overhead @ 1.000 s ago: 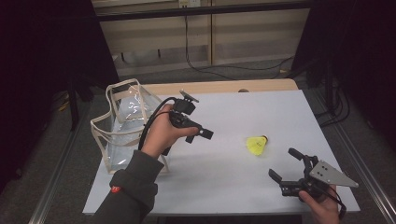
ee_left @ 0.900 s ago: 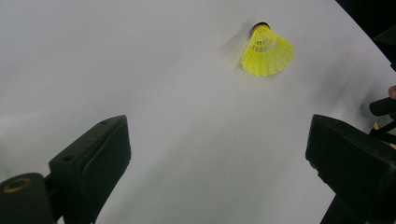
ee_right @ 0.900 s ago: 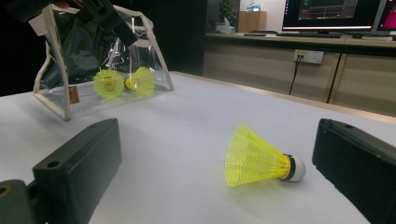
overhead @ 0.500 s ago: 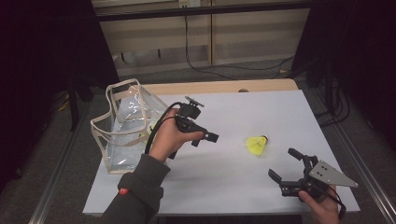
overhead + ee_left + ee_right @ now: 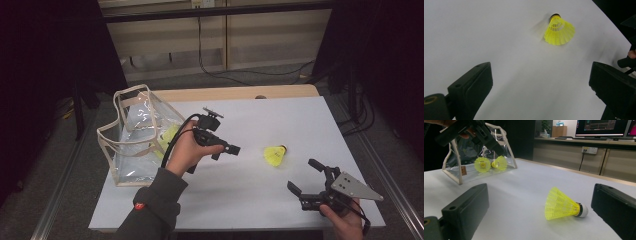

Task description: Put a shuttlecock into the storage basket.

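In the high view, one yellow shuttlecock [image 5: 274, 154] lies on its side on the white bench [image 5: 280, 120], right of centre, its cork tip pointing away toward the far right. The left gripper [image 5: 234, 149] is held above the bench just left of that shuttlecock, pointing toward it and apart from it; its jaws cannot be made out from here. The right gripper [image 5: 306, 176] sits near the bench's front right corner with its jaws spread wide and nothing between them, near the shuttlecock but not touching it. One clear plastic bag [image 5: 134, 145] with beige trim stands at the bench's left edge, yellow showing inside. In the left gripper view, the two black jaws stand far apart and hold nothing, and the single shuttlecock [image 5: 559, 29] lies ahead of them on the bare bench, dark cork tip on the far side. In the right gripper view, the jaws are likewise released and wide, with the shuttlecock [image 5: 564, 206] lying between and beyond them, skirt to the left, white cork to the right. Farther back the clear bag [image 5: 479, 157] holds two more yellow shuttlecocks [image 5: 482, 164] side by side, with the left gripper held above it.
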